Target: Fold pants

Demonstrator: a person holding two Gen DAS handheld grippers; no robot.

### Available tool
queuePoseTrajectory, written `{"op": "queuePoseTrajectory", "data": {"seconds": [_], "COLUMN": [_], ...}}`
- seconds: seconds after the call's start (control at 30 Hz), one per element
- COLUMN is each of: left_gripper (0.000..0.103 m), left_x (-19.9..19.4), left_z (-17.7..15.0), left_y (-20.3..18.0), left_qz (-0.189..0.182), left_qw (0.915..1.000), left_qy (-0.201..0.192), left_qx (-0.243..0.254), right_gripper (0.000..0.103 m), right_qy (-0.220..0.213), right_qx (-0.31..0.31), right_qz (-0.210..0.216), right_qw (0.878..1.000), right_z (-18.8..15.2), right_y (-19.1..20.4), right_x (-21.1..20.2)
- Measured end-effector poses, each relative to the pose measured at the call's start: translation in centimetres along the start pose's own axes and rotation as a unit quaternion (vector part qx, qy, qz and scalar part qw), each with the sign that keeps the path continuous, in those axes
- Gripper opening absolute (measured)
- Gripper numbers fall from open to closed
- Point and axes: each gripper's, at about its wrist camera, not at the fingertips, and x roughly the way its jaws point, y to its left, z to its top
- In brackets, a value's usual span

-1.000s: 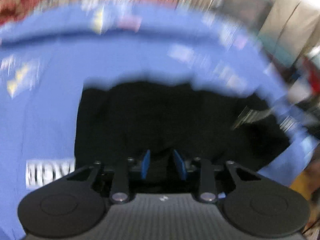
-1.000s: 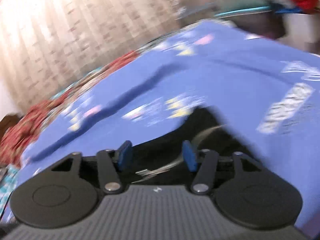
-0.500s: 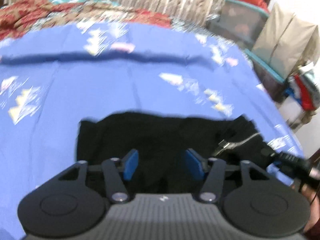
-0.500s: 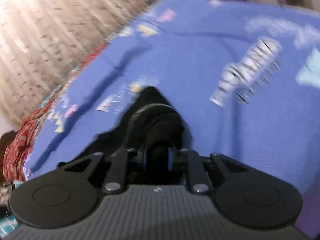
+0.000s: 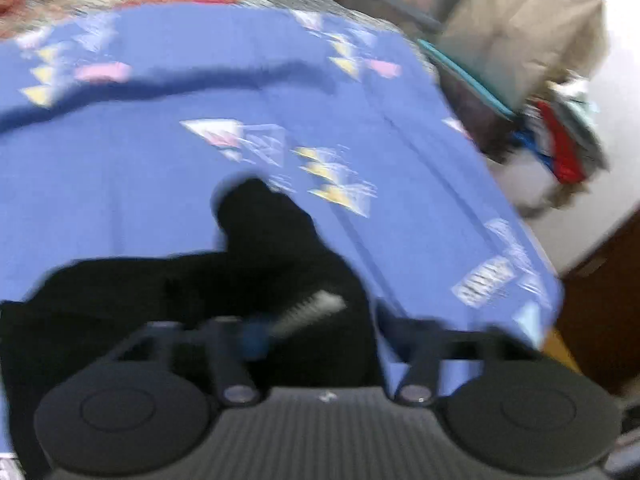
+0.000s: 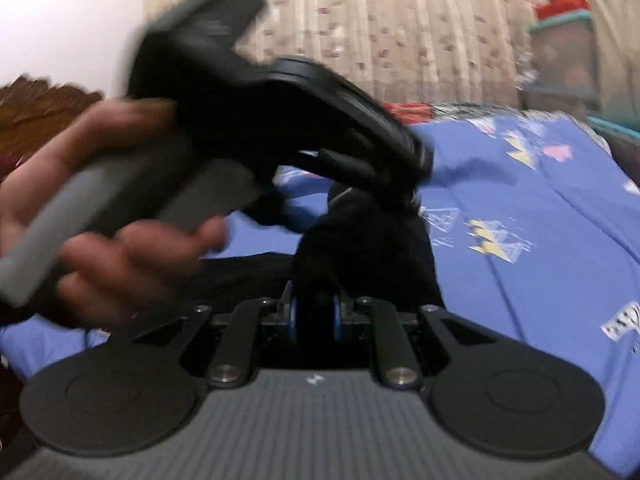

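Right wrist view is showing the right gripper (image 6: 316,316) with its blue pads pinching a bunched fold of the black fabric pants (image 6: 360,248), which are rising in a dark hump just beyond the fingertips. The jaws have just been closing, and the cloth is plainly between them now. Most of the garment is lying low and flat on the blue bedsheet printed with pale triangles (image 6: 540,216), stretching away toward the left of the bed.

A bare hand (image 6: 100,216) is crossing the left of this view, gripping the grey handle of the left gripper (image 6: 404,196), whose black body is angling down to the same raised bunch of cloth. Its fingertips are hidden against the dark fabric here (blur is not helping).

Left wrist view is looking down over the near edge of the bed. One blue pad is showing at the left, smeared by motion, and the other finger is lost in the blur, so this view alone is not settling the grip; the jaws have just been closing to a narrow gap, and black cloth is lying all around the tips, so it is probably nipping the pants too.

Both tools are meeting at one spot, likely because lifting a single edge with two close holds is keeping the fold straight as it is carried across.

A beige patterned curtain (image 6: 400,32) is hanging at the far side.
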Motion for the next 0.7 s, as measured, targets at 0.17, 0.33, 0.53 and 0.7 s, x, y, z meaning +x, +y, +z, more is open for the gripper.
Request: {"op": "queuePoseTrajectory", "data": {"seconds": [0.17, 0.33, 0.53, 0.7], "left_gripper": [0.018, 0.019, 0.025, 0.042], "left_x": [-4.6, -9.3, -8.4, -5.6], "left_z": [-1.5, -3.8, -7.1, -9.0], "left_y": [3.6, 9.8, 17.4, 19.8], "left_qz": [0.011, 0.029, 0.093, 0.12], "left_qw": [0.9984, 0.9935, 0.9832, 0.9767], "left_qy": [-0.055, -0.087, -0.06, -0.025], "left_qx": [-0.012, -0.067, -0.145, -0.177], "right_gripper": [0.019, 0.019, 0.027, 0.039], "right_qy": [-0.004, 0.005, 0.067, 0.136], "right_qx": [-0.019, -0.047, -0.077, -0.064], "right_qz": [0.047, 0.116, 0.177, 0.209], "right_qw": [0.999, 0.992, 0.979, 0.966], "right_z": [0.7, 1.8, 0.9, 0.6], "right_y": [2.0, 6.9, 11.4, 10.6], "right_x": [-0.3, 1.2, 5.9, 7.3]}}
